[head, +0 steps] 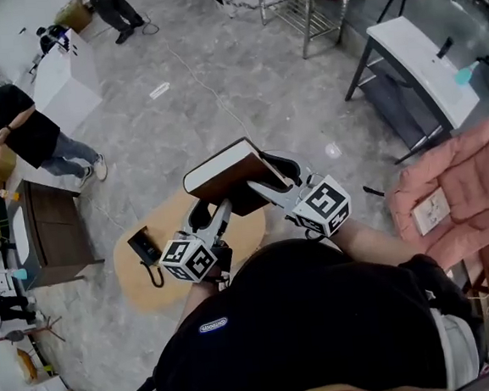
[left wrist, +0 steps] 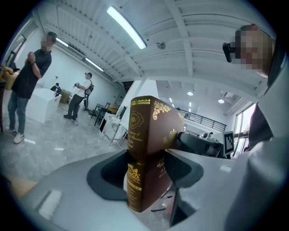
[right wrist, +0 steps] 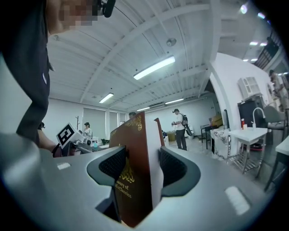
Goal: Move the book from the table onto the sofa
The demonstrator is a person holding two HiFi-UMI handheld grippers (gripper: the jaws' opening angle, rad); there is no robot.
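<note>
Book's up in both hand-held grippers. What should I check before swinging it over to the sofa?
1. Grip of left hand-held gripper on the book: ok, pads press both covers.
2. Grip of right hand-held gripper: ok, pads press both covers.
3. Book off the table: ok, held above it.
4. Pink sofa in sight: ok, at the head view's right.
5. Landing spot free: cannot tell; a white item lies on the cushion.
</note>
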